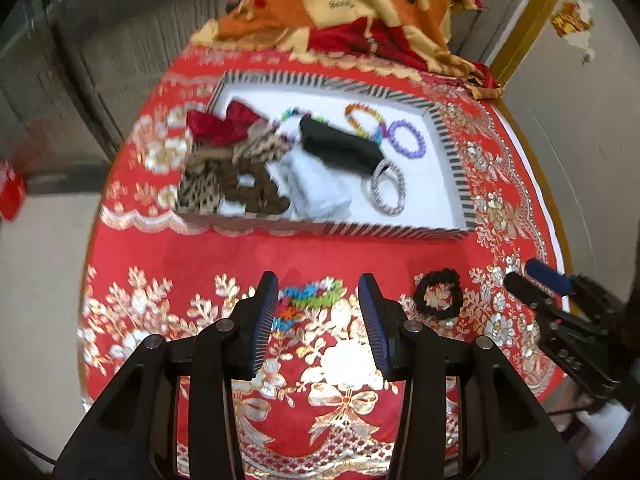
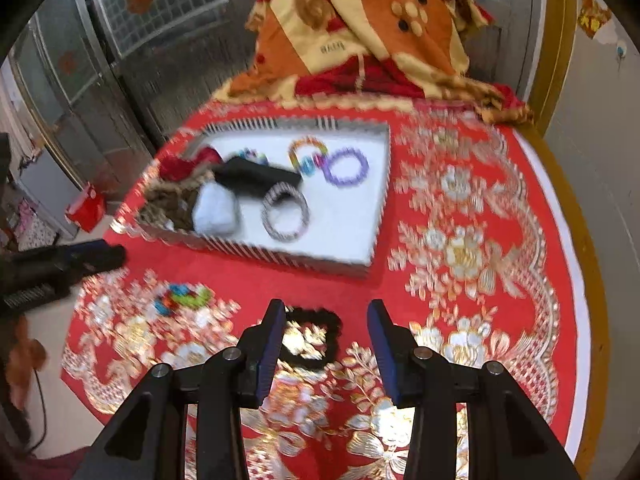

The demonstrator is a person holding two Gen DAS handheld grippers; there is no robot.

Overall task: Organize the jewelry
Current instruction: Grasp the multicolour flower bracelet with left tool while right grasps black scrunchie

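A striped-rim white tray sits on the red embroidered cloth. It holds a purple bead bracelet, a silver bangle, a multicolour bracelet, a black pouch and fabric pieces. A colourful bead bracelet lies on the cloth between my open left gripper's fingers. A black bead bracelet lies between my open right gripper's fingers. The right gripper also shows in the left wrist view, the left gripper in the right wrist view.
A heap of orange, red and cream fabric lies behind the tray. The round table's edge curves at the right. A red box stands on the floor at the left, before metal doors.
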